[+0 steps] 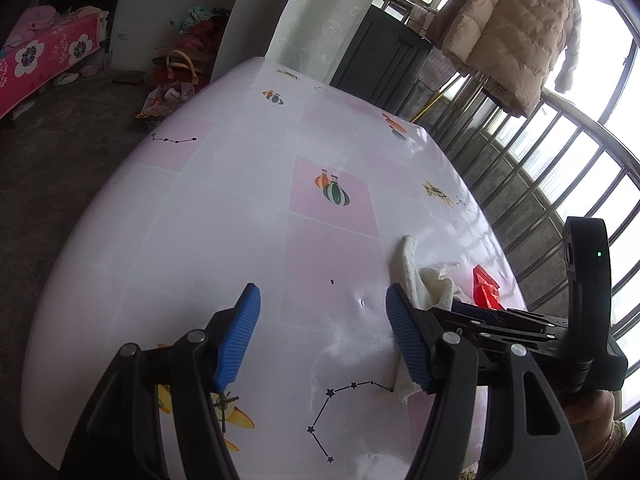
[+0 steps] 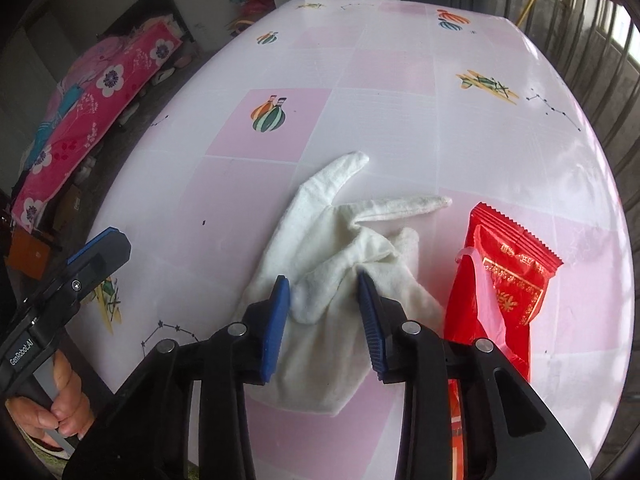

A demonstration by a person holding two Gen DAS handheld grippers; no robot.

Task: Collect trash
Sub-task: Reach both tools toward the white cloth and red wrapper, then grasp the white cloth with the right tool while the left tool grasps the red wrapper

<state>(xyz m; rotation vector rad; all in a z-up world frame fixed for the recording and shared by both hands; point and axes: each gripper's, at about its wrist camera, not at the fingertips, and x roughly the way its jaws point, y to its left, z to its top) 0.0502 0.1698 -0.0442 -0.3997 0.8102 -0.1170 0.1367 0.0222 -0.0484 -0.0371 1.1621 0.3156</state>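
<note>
Trash here comes to two pieces on the table [image 2: 400, 92]: one white cloth glove [image 2: 320, 240] and one red snack wrapper [image 2: 508, 276], lying just beside each other near the table's closer edge. The glove's cuff end is partly covered by the right hand-held gripper [image 2: 324, 320], and the wrapper's lower part is cut off behind that gripper's black arm, so its full outline cannot be made out. The right hand-held gripper's jaws stand partly closed with a raised fold of the glove between them; the far blue pad seems to touch the cloth, but whether both pads press on it is hard to tell. Only two of the glove's fingers show clearly, spread toward the table's middle; the rest are bunched.

In the left wrist view, the left hand-held gripper [image 1: 320, 336] stands wide open over bare tablecloth with nothing between its pads. Its right pad hides much of the glove [image 1: 424, 280], and only a corner of the wrapper [image 1: 486, 286] shows (the other gripper's body blocks the rest).

One hand [image 2: 60, 404] shows at the lower left of the right wrist view, gripping the left tool's handle.

Farther off are a bed [image 2: 100, 92] with a pink flowered cover, a puffy coat [image 1: 516, 28] hanging by the window bars, and blurred clutter on the floor
</note>
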